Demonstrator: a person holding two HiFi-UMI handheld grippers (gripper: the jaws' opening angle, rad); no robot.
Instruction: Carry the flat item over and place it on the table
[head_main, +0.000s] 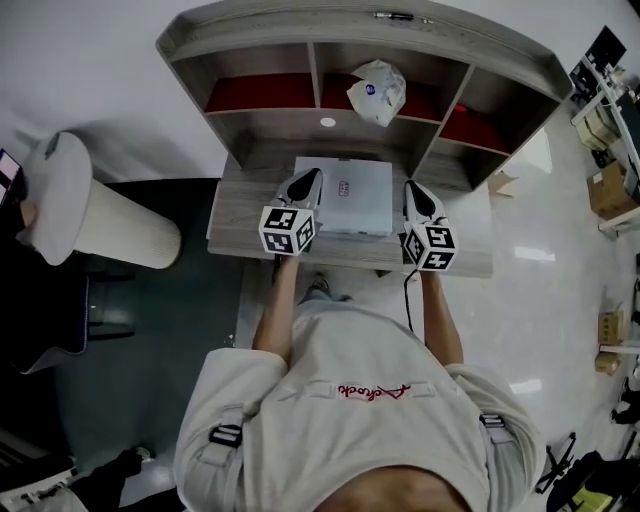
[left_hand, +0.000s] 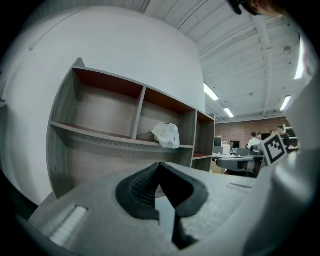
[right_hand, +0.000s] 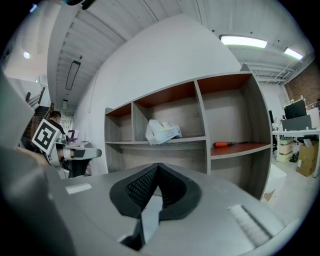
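A flat grey item (head_main: 345, 195) lies on the wooden desk (head_main: 238, 215) below the shelf unit. My left gripper (head_main: 312, 176) hovers at its left edge, tips pointing at the shelf. My right gripper (head_main: 414, 188) sits just off its right edge. In the left gripper view the black jaws of the left gripper (left_hand: 160, 165) meet tip to tip. The right gripper (right_hand: 159, 166) looks the same in its own view. I see nothing clamped in either.
The shelf unit (head_main: 250, 50) rises behind the desk, with a white bag (head_main: 377, 90) in its middle bay and an orange-handled tool (right_hand: 227, 144) in the right bay. A white cylinder (head_main: 100, 215) stands to the left. Cardboard boxes (head_main: 612, 190) sit on the floor at right.
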